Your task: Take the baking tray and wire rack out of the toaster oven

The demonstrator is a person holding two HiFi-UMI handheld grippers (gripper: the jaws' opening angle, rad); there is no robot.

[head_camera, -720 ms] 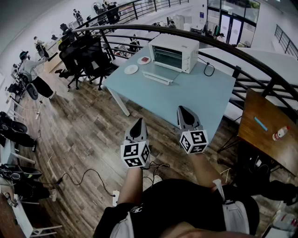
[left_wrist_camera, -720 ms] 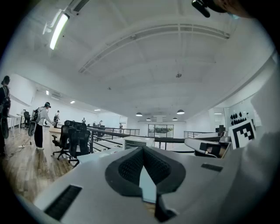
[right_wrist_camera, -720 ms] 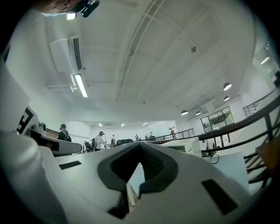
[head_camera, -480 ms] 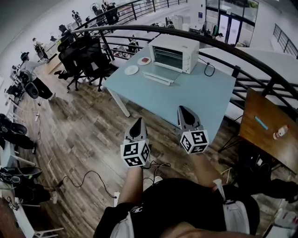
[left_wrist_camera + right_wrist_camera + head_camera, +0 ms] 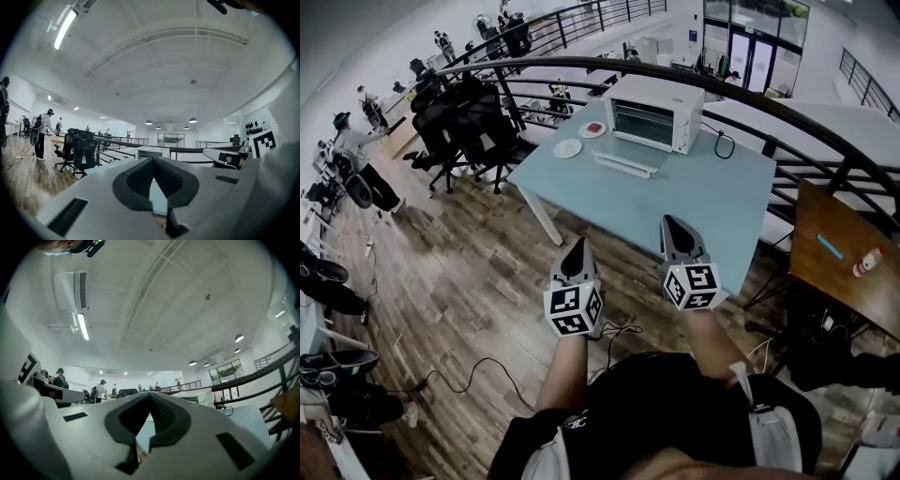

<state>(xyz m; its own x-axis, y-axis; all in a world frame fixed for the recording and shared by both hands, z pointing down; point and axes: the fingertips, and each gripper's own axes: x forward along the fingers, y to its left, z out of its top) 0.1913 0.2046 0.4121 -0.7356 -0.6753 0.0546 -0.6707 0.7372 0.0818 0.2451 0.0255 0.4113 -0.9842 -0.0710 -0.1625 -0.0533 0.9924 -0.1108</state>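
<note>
A white toaster oven stands at the far side of a pale blue table, its door folded down flat in front of it. The tray and rack inside cannot be made out. My left gripper hangs shut and empty over the wooden floor, short of the table's near edge. My right gripper is shut and empty too, its tip just over that edge. The oven shows small and far off past the shut jaws in the left gripper view and the right gripper view.
Two small plates lie left of the oven, and a black cable loops at its right. A black railing curves behind the table. Office chairs stand at the left, a wooden table at the right. Cables trail on the floor.
The view has shifted a little, so the table and oven sit slightly closer and more to the right. Both grippers hold the same pose, shut.
</note>
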